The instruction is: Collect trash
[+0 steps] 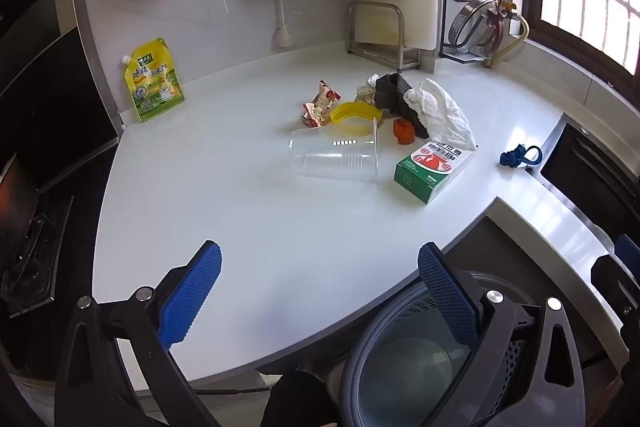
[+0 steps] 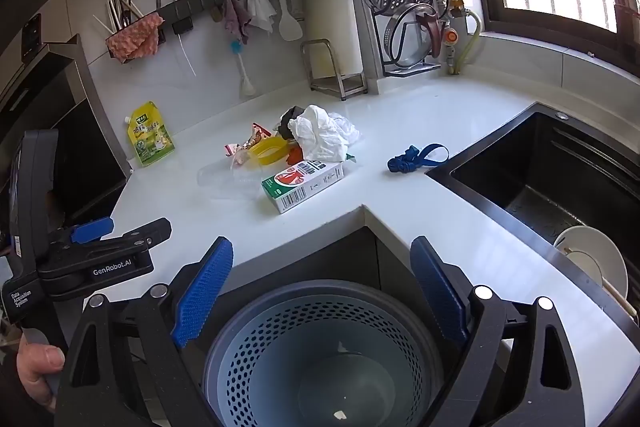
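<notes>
both grippers wide open, nothing between the jaws. left gripper (image 1: 320, 291) hovers over the near edge of the white counter (image 1: 240, 227), pointing down toward the trash pile. right gripper (image 2: 322, 291) hangs above the grey perforated bin (image 2: 320, 359), which stands on the floor in the counter's inside corner; only a couple of tiny scraps on its bottom.

trash sits mid-counter, well apart from both grippers: clear plastic cup (image 1: 336, 159) on its side, green-and-white carton (image 1: 434, 167) just right of it, yellow plastic ring (image 1: 354, 117) behind the cup, red-printed snack wrapper (image 1: 320, 103) left of the ring, small orange-red lump (image 1: 403, 131), black crumpled piece (image 1: 394, 97) and white crumpled tissue (image 1: 440, 111) bunched together at the back. blue knotted band (image 1: 520, 155) lies alone to the right, near the dark sink (image 2: 560, 179).

yellow seasoning pouch (image 1: 154, 81) leans upright on the back wall, far left. a hand (image 2: 38, 367) grips the left gripper's handle, seen in the right wrist view.
</notes>
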Demonstrator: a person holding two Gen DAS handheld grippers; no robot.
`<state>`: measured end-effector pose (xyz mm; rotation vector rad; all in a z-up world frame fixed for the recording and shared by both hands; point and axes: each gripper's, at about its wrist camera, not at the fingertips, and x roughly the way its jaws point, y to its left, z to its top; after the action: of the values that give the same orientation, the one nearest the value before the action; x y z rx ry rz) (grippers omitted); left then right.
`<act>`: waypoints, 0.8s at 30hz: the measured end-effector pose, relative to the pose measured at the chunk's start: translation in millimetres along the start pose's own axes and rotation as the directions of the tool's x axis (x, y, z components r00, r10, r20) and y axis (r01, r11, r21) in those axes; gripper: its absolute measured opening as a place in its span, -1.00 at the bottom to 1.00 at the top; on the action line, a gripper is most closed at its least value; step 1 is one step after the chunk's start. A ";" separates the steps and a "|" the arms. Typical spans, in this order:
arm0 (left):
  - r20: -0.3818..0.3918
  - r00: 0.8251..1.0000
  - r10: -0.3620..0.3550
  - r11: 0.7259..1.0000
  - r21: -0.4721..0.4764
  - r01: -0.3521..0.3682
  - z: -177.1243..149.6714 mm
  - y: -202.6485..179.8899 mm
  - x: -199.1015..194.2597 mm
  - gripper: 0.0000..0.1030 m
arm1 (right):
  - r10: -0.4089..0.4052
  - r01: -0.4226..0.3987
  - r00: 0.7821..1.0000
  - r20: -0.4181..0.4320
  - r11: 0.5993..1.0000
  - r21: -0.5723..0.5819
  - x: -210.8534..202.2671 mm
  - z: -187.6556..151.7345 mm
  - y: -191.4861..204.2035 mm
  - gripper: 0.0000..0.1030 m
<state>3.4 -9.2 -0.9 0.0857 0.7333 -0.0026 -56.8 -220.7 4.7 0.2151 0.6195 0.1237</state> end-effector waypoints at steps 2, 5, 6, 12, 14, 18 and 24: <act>0.000 1.000 -0.005 1.000 -0.003 0.005 -0.3 -0.1 -0.3 0.88 | 0.016 -0.016 1.000 0.011 1.000 0.021 -0.5 -0.5 0.9 0.67; -0.003 1.000 -0.016 1.000 -0.003 0.016 -1.0 -0.1 2.9 0.88 | 0.008 -0.008 1.000 0.009 1.000 0.014 1.6 -1.5 -0.6 0.67; -0.001 1.000 -0.018 1.000 -0.004 0.018 -0.9 -0.9 3.4 0.88 | 0.006 -0.007 1.000 0.009 1.000 0.016 2.1 -1.1 -3.6 0.67; 0.016 1.000 -0.011 1.000 0.009 0.011 1.9 -2.1 2.5 0.88 | -0.004 0.003 1.000 0.008 0.999 0.032 -1.6 0.2 -7.7 0.67; 0.024 1.000 -0.006 1.000 0.006 0.006 2.4 -1.5 1.0 0.88 | -0.006 0.005 1.000 0.008 1.000 0.031 -1.6 0.9 -8.5 0.67; 0.027 1.000 -0.005 1.000 0.002 0.005 2.4 3.6 -3.4 0.88 | -0.007 0.007 1.000 0.010 1.000 0.031 -2.2 0.9 -8.3 0.67; 0.030 1.000 -0.004 1.000 -0.001 0.004 2.6 5.7 -5.7 0.88 | -0.005 0.005 1.000 0.017 1.000 0.024 -2.6 -0.4 -7.0 0.67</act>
<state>1.1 -4.0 5.3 0.0835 0.7036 -0.0073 -58.8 -227.9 4.2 0.2372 0.6048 0.1098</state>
